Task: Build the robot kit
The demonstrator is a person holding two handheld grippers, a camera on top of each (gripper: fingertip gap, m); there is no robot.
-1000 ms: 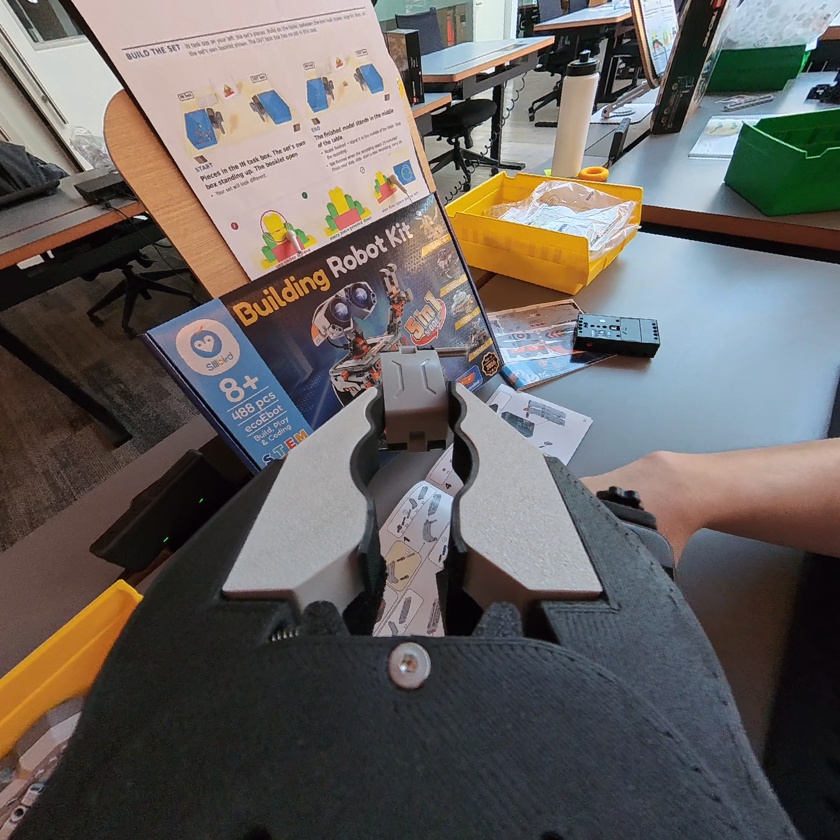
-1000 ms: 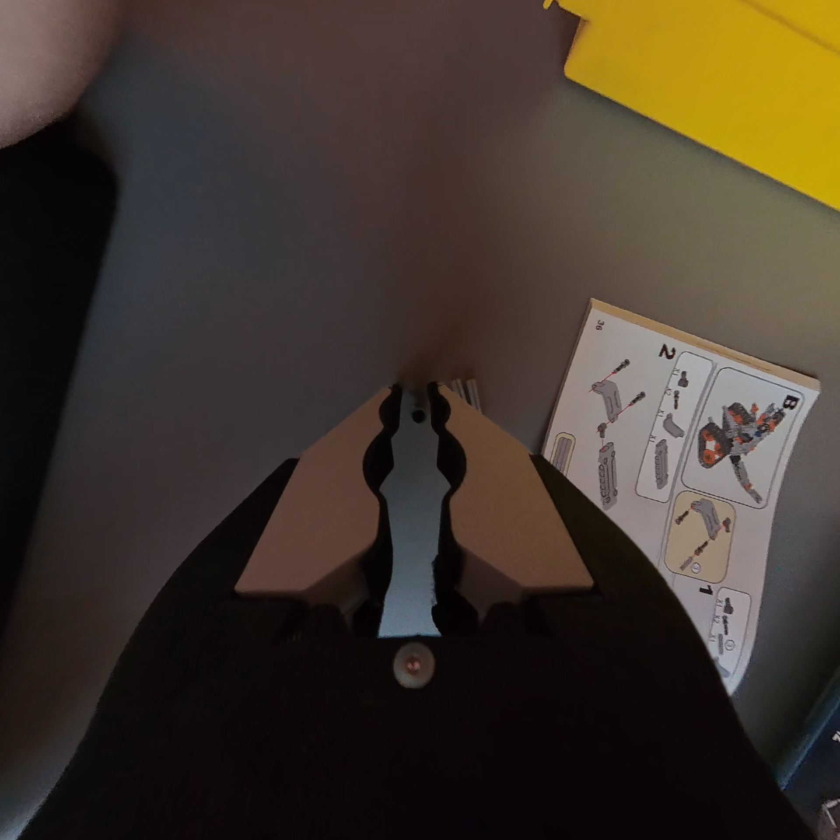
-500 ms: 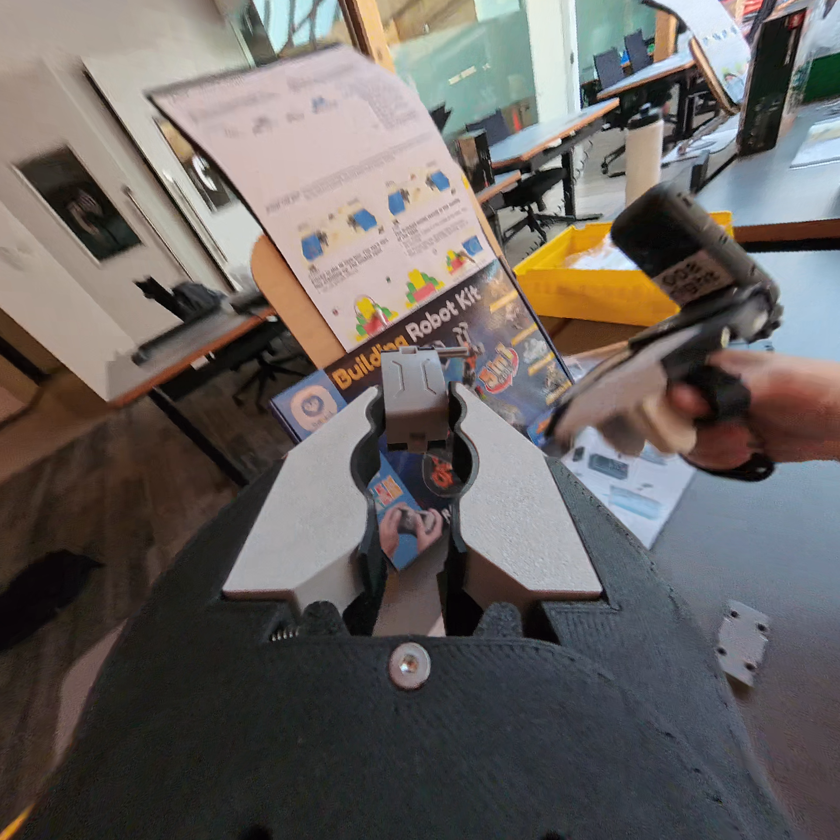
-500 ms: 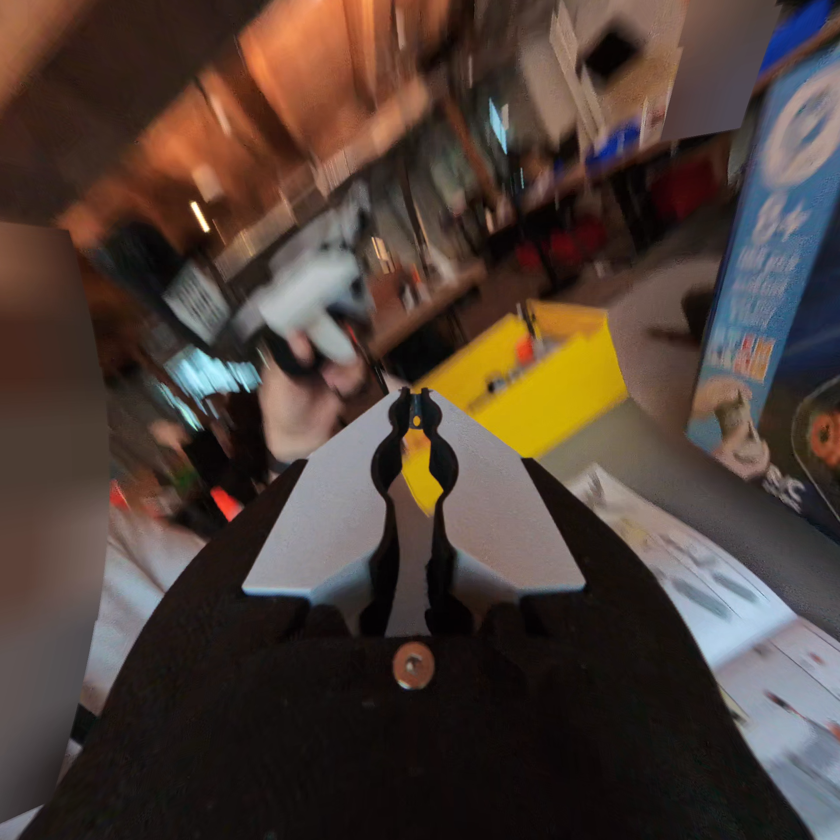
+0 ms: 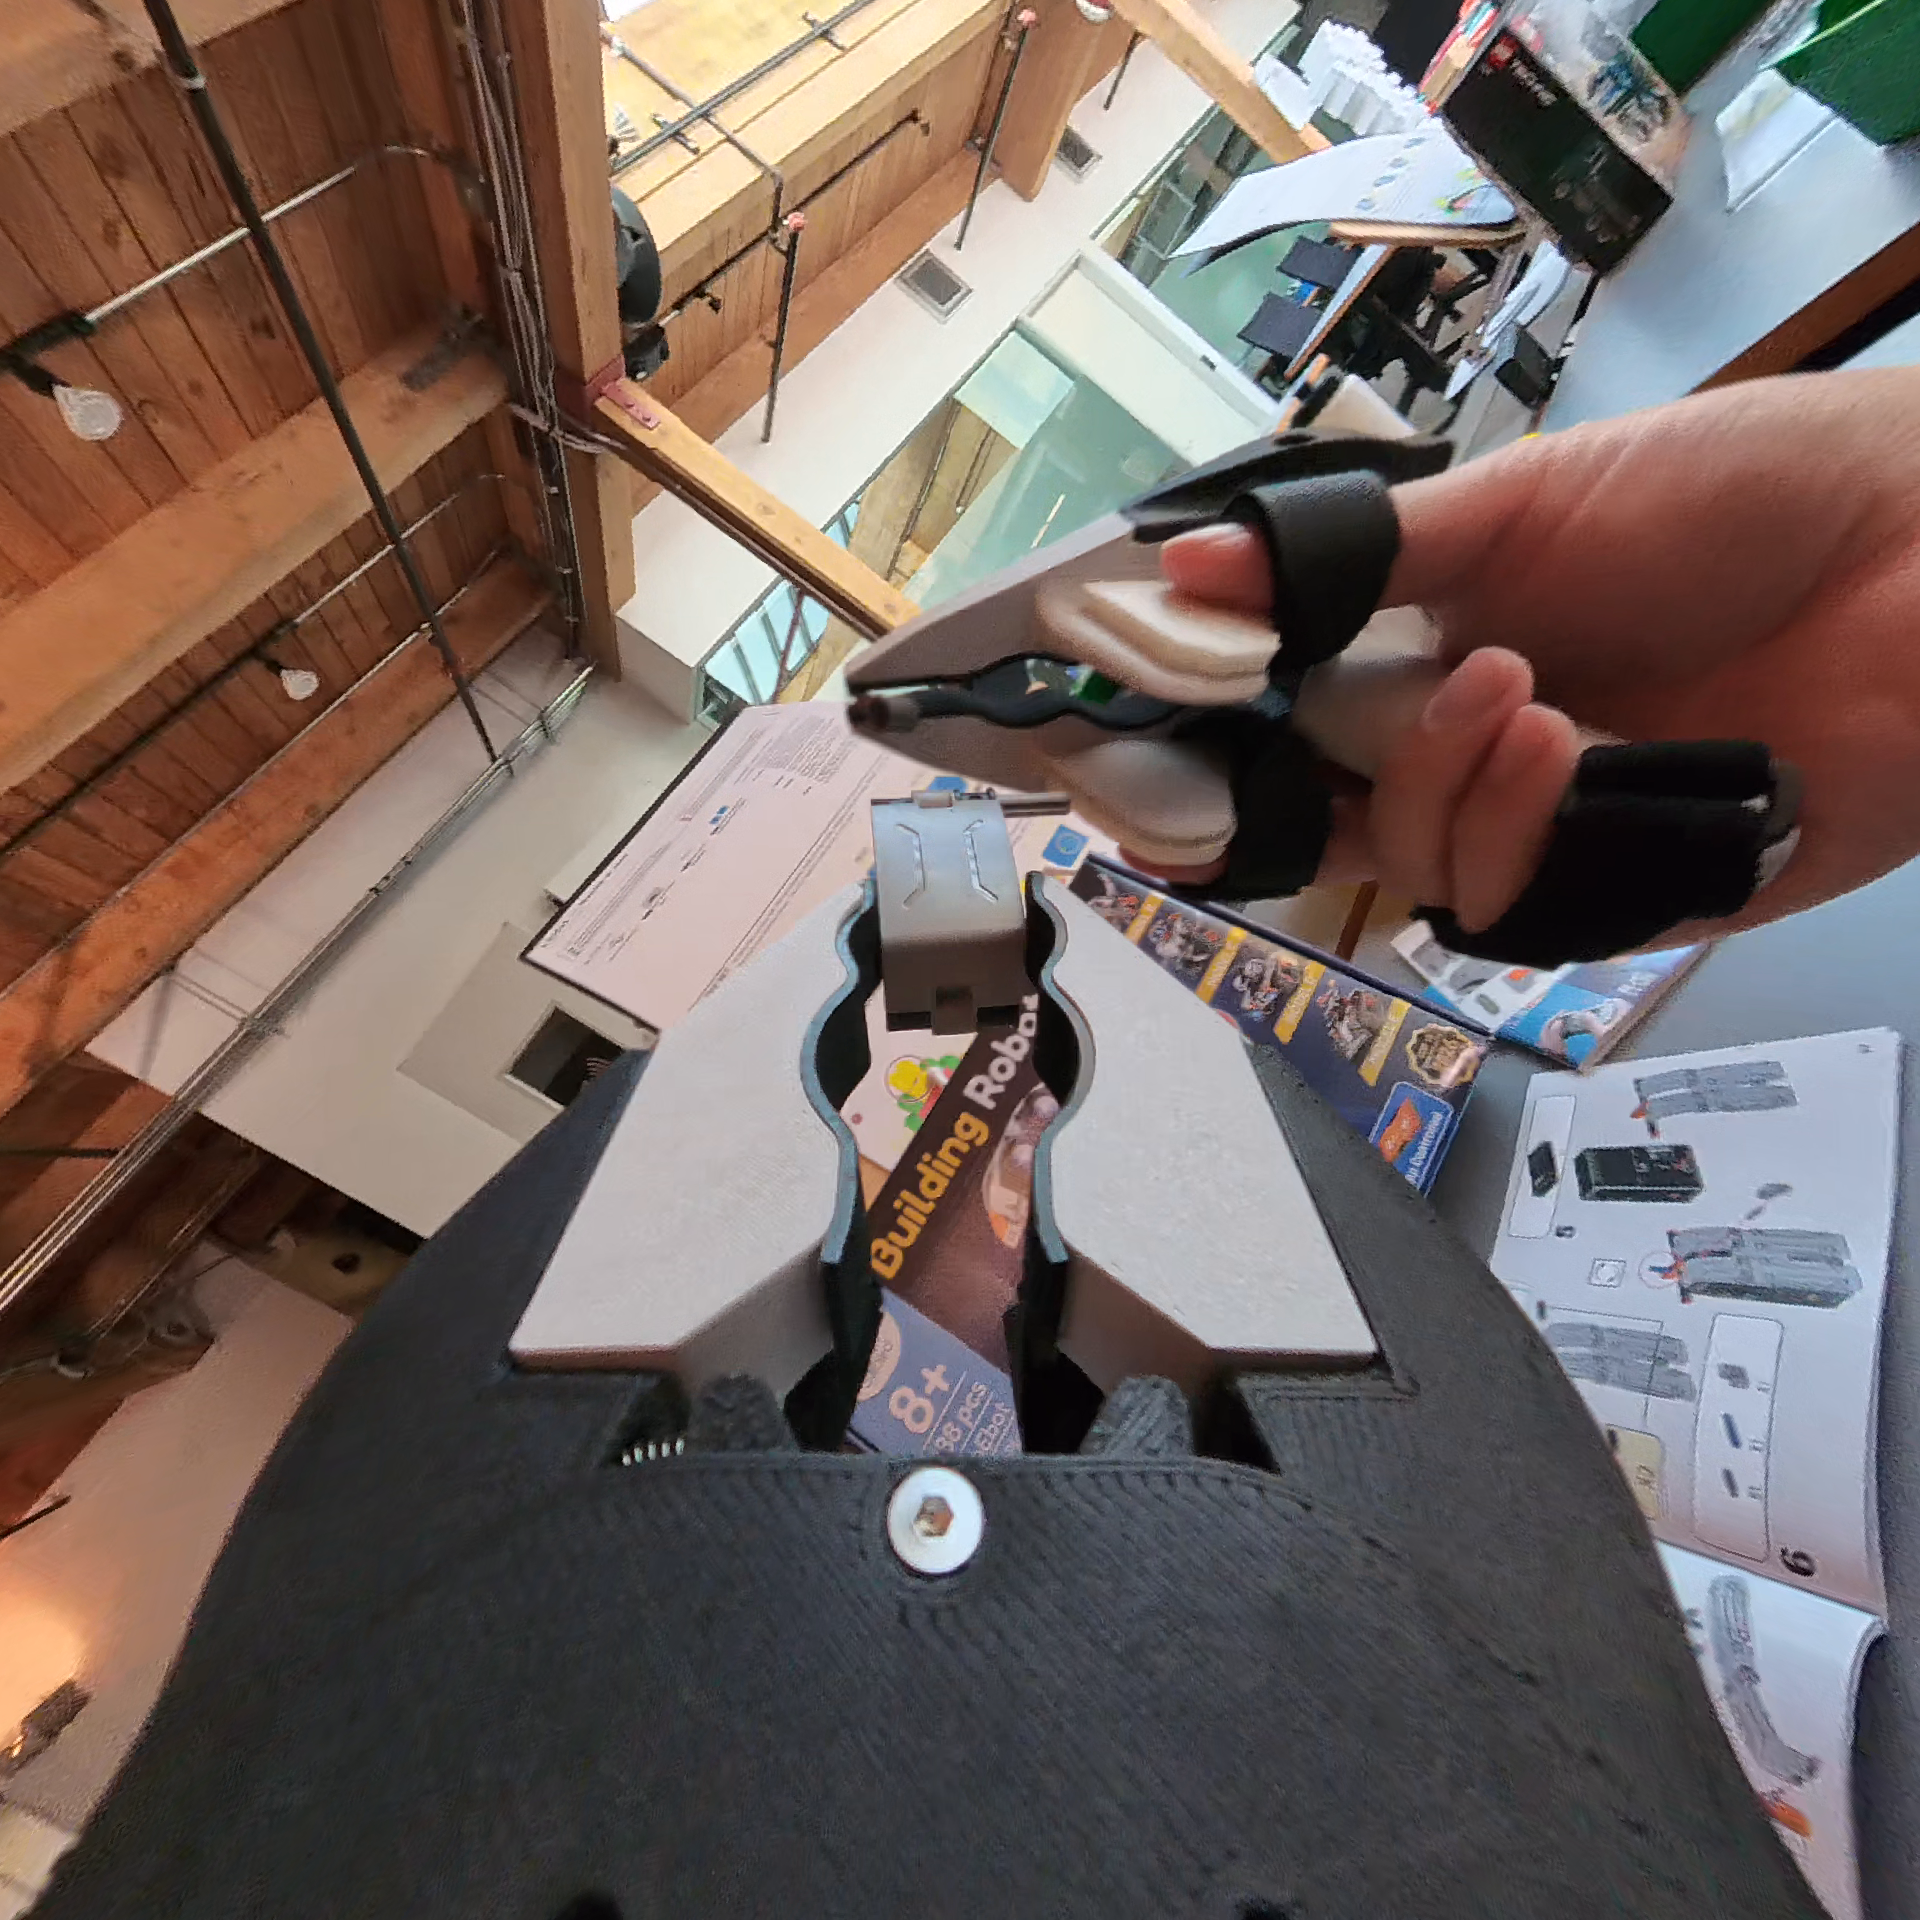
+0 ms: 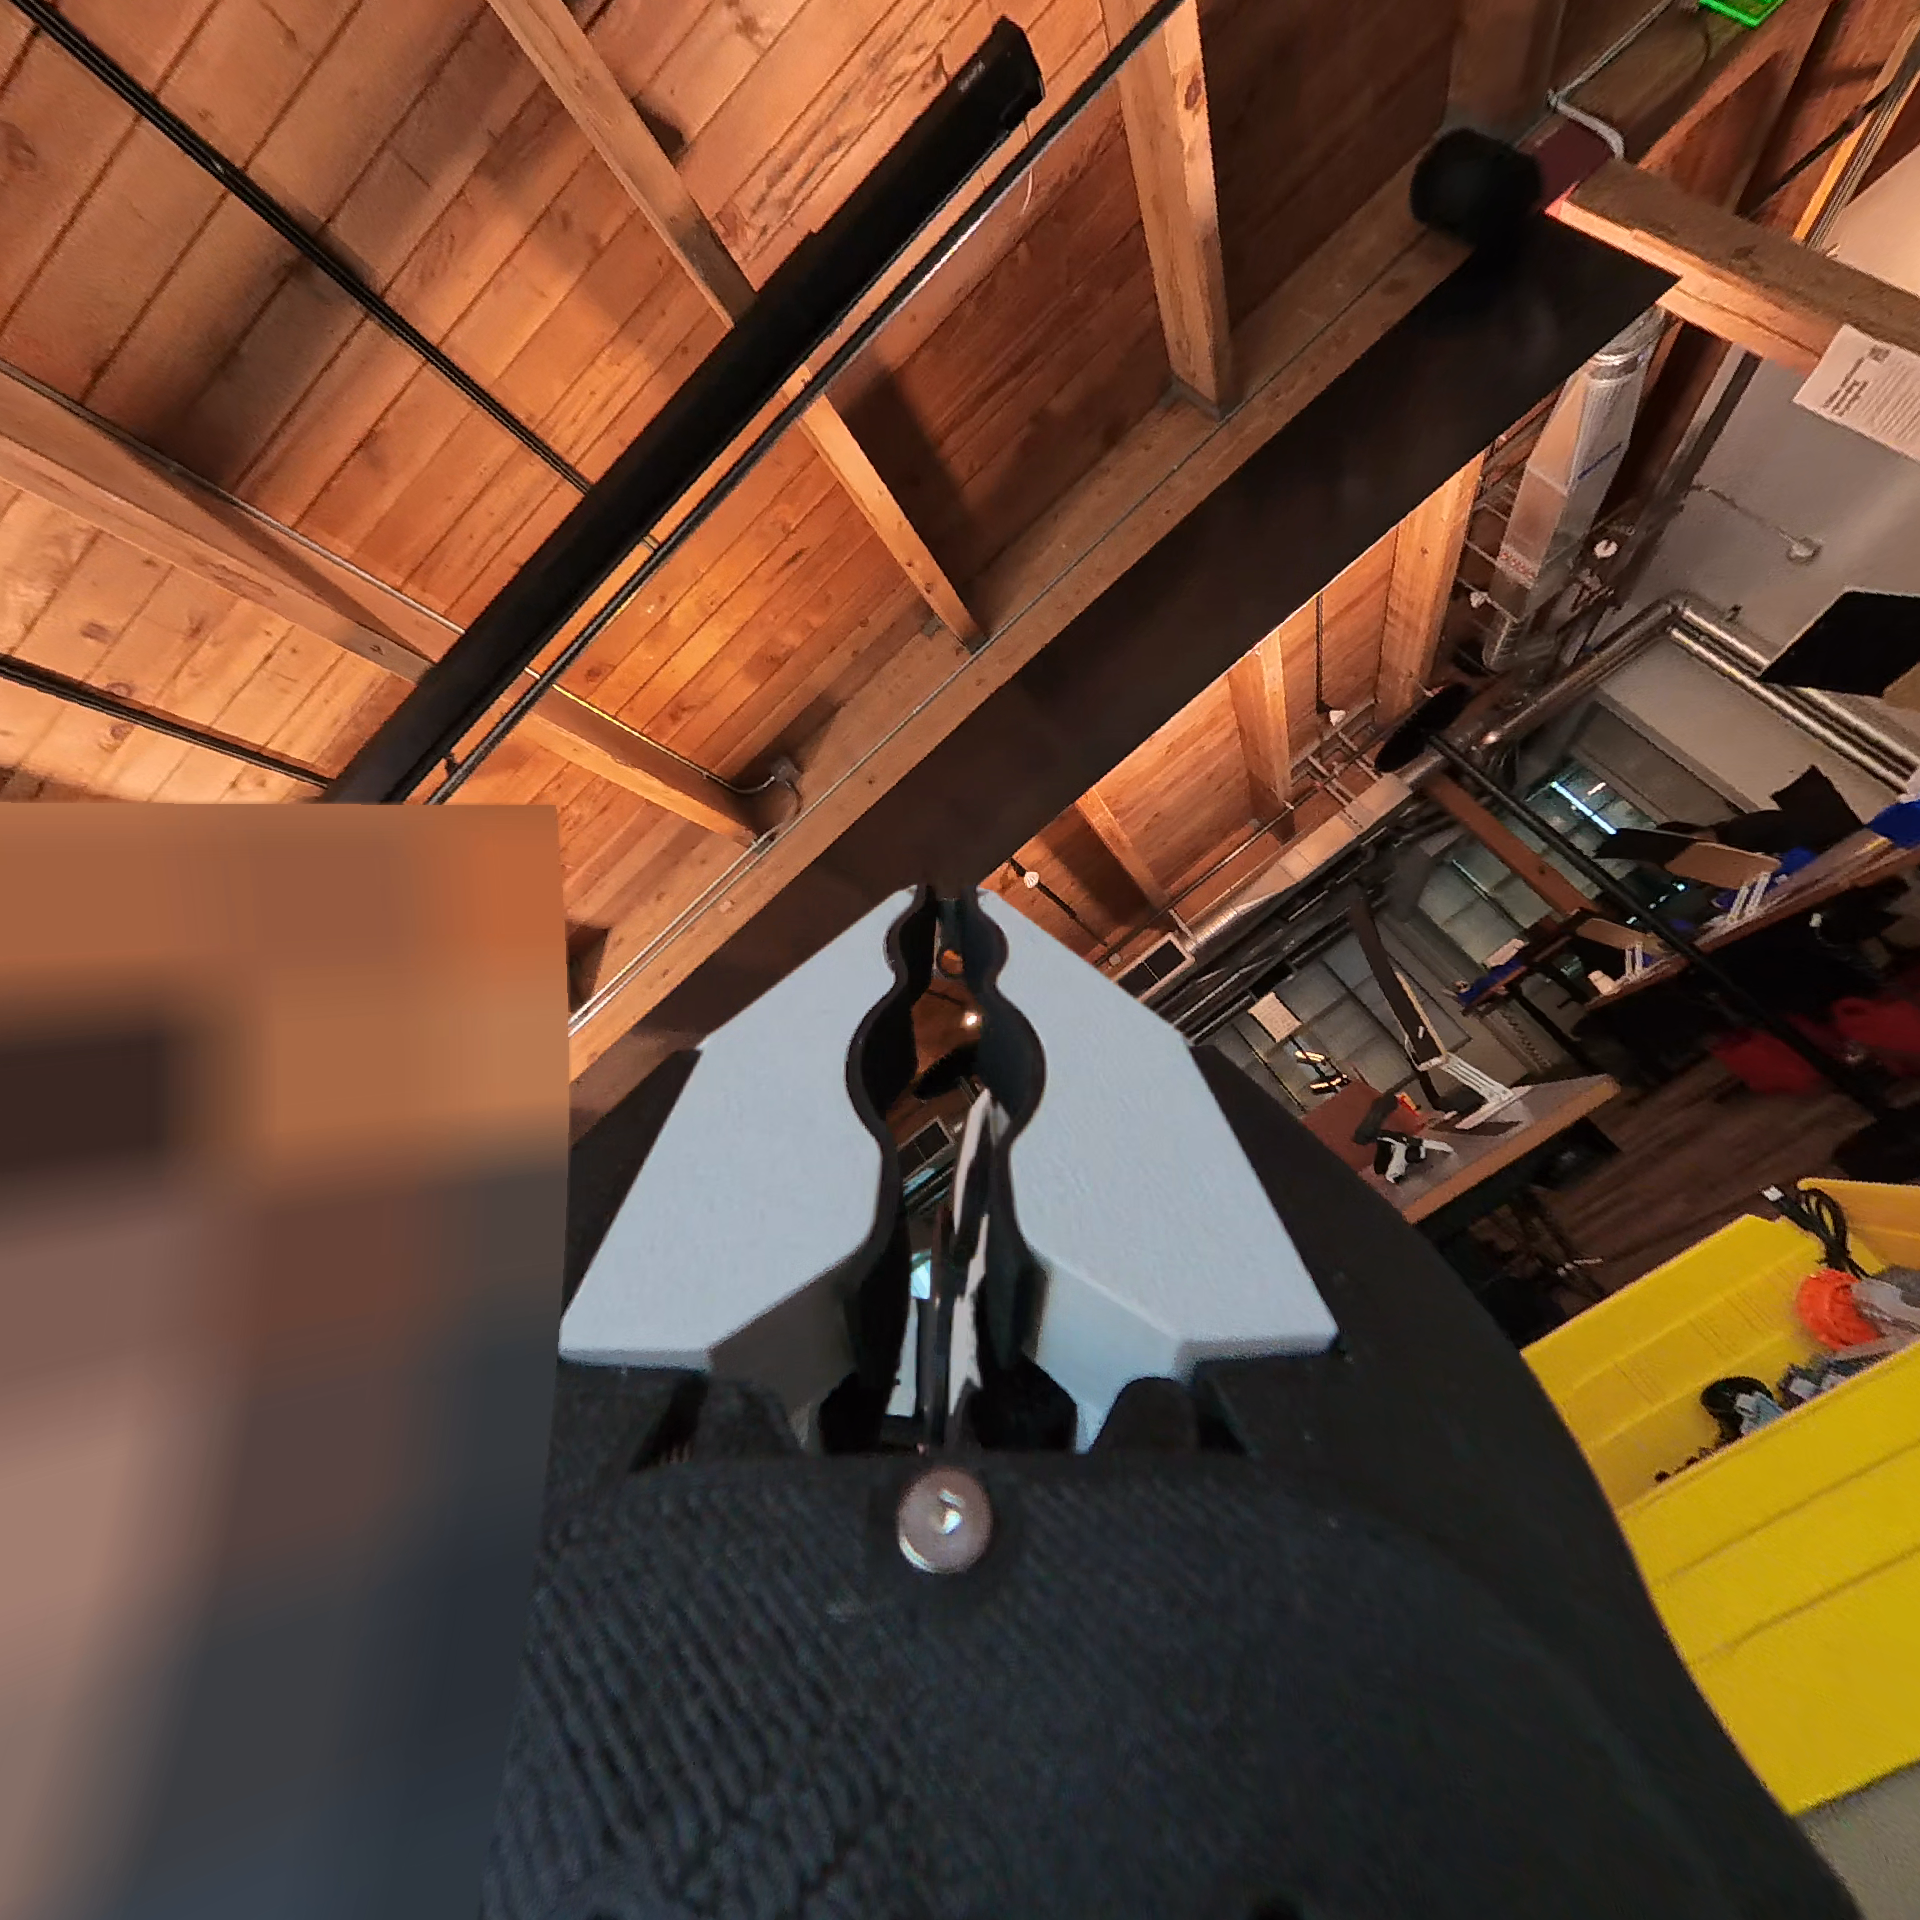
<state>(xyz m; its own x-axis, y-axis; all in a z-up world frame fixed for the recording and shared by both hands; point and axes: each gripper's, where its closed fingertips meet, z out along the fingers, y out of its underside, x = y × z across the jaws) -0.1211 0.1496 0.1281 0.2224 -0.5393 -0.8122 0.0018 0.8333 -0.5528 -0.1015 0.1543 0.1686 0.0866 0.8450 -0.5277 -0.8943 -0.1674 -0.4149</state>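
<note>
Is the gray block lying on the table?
No, the gray block is up in the air, pinched between the jaws of the left gripper.

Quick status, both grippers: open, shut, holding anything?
Left gripper: shut on a grey building piece.
Right gripper: shut on a small dark pin at its tips.

- A dark blue cardboard kit box stands tilted on the grey tabletop.
- A white instruction booklet lies open just right of it.
- A white printed sheet leans up behind the box.
- A yellow plastic bin at lower right holds small parts, one of them orange.
- Wooden plank ceiling with beams overhead.
</note>
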